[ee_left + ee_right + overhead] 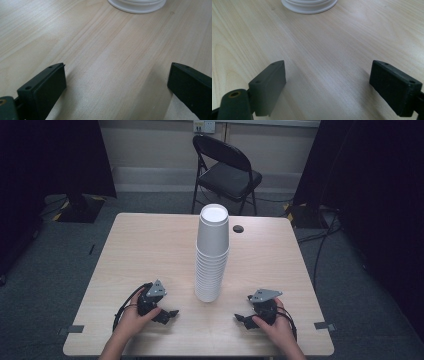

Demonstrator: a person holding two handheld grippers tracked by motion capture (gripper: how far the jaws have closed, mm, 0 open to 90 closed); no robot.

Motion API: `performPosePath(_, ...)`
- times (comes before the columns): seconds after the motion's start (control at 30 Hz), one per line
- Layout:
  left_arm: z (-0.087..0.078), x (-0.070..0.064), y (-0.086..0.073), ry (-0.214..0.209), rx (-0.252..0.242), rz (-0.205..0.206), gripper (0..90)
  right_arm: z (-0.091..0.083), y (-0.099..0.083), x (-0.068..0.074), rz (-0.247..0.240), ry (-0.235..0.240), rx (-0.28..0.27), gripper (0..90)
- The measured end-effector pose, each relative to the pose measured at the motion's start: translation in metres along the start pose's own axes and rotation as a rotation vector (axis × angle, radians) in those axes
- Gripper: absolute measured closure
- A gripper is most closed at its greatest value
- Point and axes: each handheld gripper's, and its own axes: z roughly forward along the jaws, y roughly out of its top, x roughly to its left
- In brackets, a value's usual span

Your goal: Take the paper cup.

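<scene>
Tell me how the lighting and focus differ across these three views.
High view: table evenly lit, surroundings dark, stack of cups sharp. Left gripper view: open left gripper throws soft shadows on the wood. Right gripper view: right gripper slightly soft, faint glare.

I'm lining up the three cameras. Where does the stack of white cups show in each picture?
High view: the stack of white cups stands upside down at the table's middle, between the left tool and right tool.
Left gripper view: its bottom rim sits at the top edge, right of centre.
Right gripper view: its bottom rim sits at the top edge, left of centre.
Shared landmark: the pale wooden table.
</scene>
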Motion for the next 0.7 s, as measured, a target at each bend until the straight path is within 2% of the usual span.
performPosePath(0.17,-0.001,0.0,0.001,0.006,0.014,-0.008,1.6,0.0,0.0,0.0,-0.001,0.001,0.001,13.2)
performPosePath(0.2,-0.004,0.0,0.004,0.016,0.062,-0.023,6.1,0.0,0.0,0.0,0.0,0.003,0.0,13.0)
performPosePath(0.23,-0.009,0.001,0.01,0.017,0.091,-0.046,15.3,0.0,0.0,0.0,-0.001,0.004,0.0,13.0)
performPosePath(0.27,-0.009,0.001,0.01,0.017,0.091,-0.046,24.4,0.0,0.0,0.0,-0.001,0.004,0.0,13.0)
performPosePath(0.3,-0.013,0.003,0.016,-0.016,0.081,-0.103,21.6,0.0,0.0,0.0,-0.001,0.004,0.0,13.0)
performPosePath(0.33,-0.016,0.004,0.019,-0.025,0.078,-0.117,14.1,0.0,0.0,0.0,-0.001,0.004,0.0,13.0)
performPosePath(0.37,-0.016,0.004,0.019,-0.025,0.078,-0.117,11.4,0.0,0.0,0.0,-0.003,0.004,-0.001,13.0)
performPosePath(0.43,-0.027,0.004,0.033,-0.069,0.047,-0.13,22.5,0.0,0.0,0.0,-0.002,0.002,-0.001,13.0)
performPosePath(0.5,-0.033,0.002,0.043,-0.081,0.057,-0.12,13.7,0.0,0.0,-0.001,-0.002,0.002,-0.001,13.0)
performPosePath(0.57,-0.037,0.001,0.049,-0.089,0.052,-0.109,19.5,0.0,0.0,-0.001,-0.002,0.002,-0.001,13.0)
performPosePath(0.63,-0.05,-0.001,0.067,-0.113,0.054,-0.08,15.2,0.0,0.0,0.0,-0.001,0.002,0.0,13.0)
performPosePath(0.7,-0.057,-0.001,0.077,-0.124,0.071,-0.06,16.8,0.0,0.0,0.0,-0.001,0.003,0.0,13.0)
